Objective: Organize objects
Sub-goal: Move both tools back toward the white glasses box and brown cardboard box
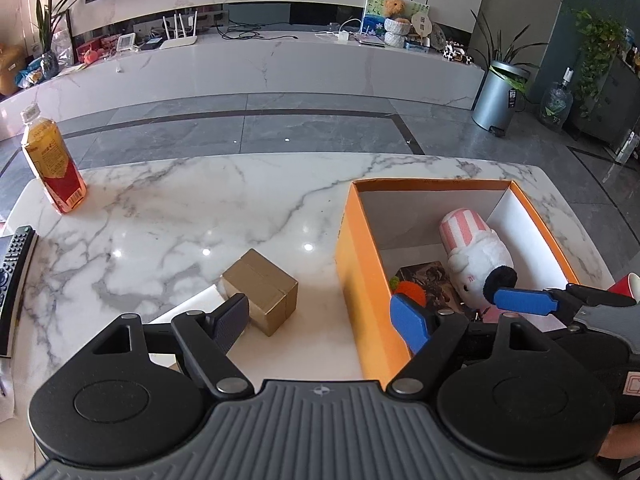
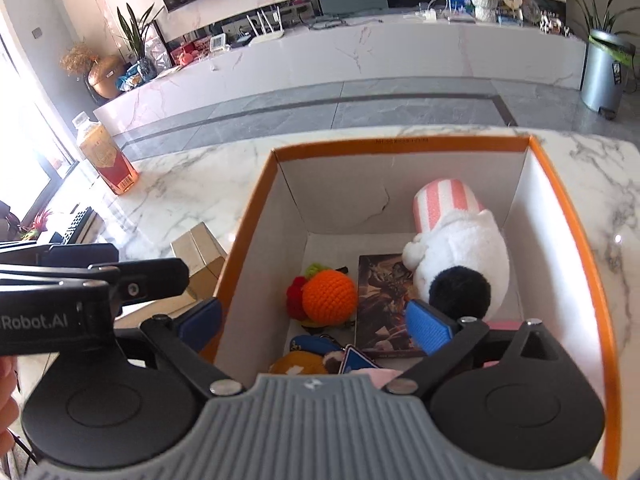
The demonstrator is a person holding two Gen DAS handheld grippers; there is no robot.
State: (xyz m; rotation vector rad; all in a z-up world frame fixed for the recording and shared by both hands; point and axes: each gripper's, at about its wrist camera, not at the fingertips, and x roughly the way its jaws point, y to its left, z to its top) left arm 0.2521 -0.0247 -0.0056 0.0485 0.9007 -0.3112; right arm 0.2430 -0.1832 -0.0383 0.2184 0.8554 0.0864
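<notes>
White plush toy (image 2: 460, 256) lying in the orange box (image 2: 568, 216) on the marble table (image 1: 160, 216), long axis running from striped pink end at the far wall to black end nearest. Right gripper (image 2: 320, 328) spread wide over the box, left gripper (image 1: 324, 320) wide astride its left wall, both empty. Crocheted orange ball (image 2: 329, 297) plain from the right wrist; gold box (image 1: 262, 290) whole only from the left.

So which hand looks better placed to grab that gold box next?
Probably the left gripper: open and empty, with the gold box right at its left finger. The right gripper straddles the orange box's wall.
</notes>
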